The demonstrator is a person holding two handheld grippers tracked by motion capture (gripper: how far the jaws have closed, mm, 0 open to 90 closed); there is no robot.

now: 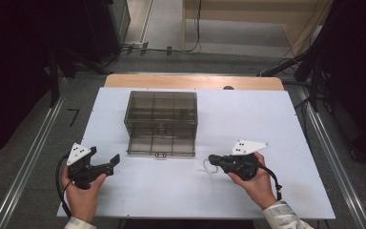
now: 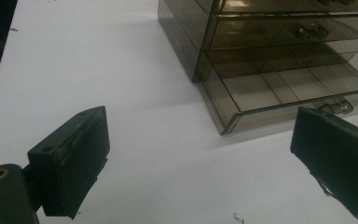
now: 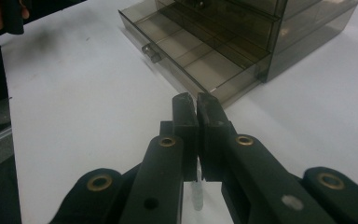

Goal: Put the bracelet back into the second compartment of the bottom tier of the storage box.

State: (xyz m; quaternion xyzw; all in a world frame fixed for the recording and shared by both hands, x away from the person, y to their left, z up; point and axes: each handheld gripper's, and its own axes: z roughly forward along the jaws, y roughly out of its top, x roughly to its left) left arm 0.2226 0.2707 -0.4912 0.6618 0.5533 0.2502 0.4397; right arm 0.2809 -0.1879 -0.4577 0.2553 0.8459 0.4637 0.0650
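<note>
So there's one smoky plastic drawer cabinet [image 1: 161, 123] sitting mid-table on the white table [image 1: 276, 143], three drawers stacked, with the bottom drawer [image 1: 160, 146] pulled out toward the person. It looks empty, just divider cells, so my guess is it's open to receive something. Two grippers here. The right gripper [image 1: 211, 158] has its jaws pressed together, and there's a small whitish curved thing [image 1: 208, 165] right at the tips in the high view, with a pale bit [image 3: 196, 193] under the jaws in the right gripper view. It's probably pinched there, but the view's too fuzzy to name it. It's just right of the open drawer, likely heading in. The left gripper [image 1: 116, 160] has its jaws spread wide with nothing between them, parked near the drawer's left corner, seemingly on standby.
</note>
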